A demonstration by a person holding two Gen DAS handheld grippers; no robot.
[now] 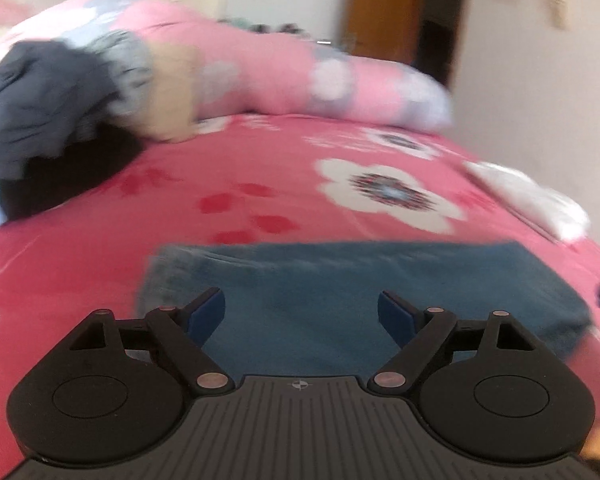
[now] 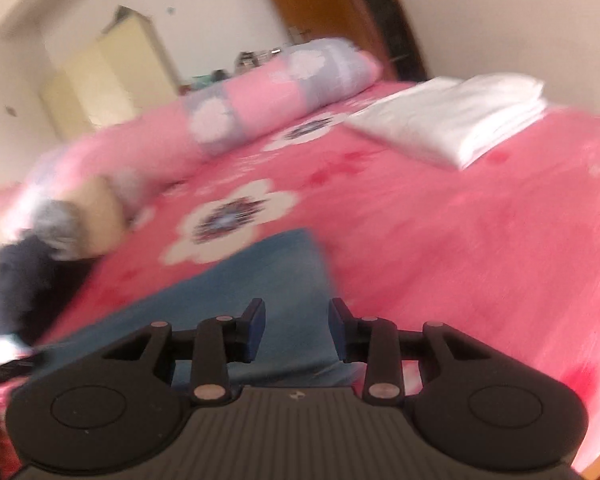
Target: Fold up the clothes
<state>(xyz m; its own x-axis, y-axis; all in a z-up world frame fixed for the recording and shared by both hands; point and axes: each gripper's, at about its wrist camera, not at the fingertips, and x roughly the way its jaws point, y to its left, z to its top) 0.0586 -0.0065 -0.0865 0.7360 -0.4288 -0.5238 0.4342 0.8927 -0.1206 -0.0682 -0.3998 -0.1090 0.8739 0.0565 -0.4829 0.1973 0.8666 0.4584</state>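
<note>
Left wrist view: the left hand-held gripper [image 1: 301, 312] hangs spread and empty over folded blue cloth [image 1: 340, 280] on the bed [image 1: 260, 184]; the right hand-held gripper [image 2: 297, 330] is parted, pinching nothing.

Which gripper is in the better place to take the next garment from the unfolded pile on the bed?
Probably left. In its view the pile lies ahead on the left, and the left gripper is open and empty. The right gripper sees that pile at its far left edge, beyond the folded blue garment.
</note>
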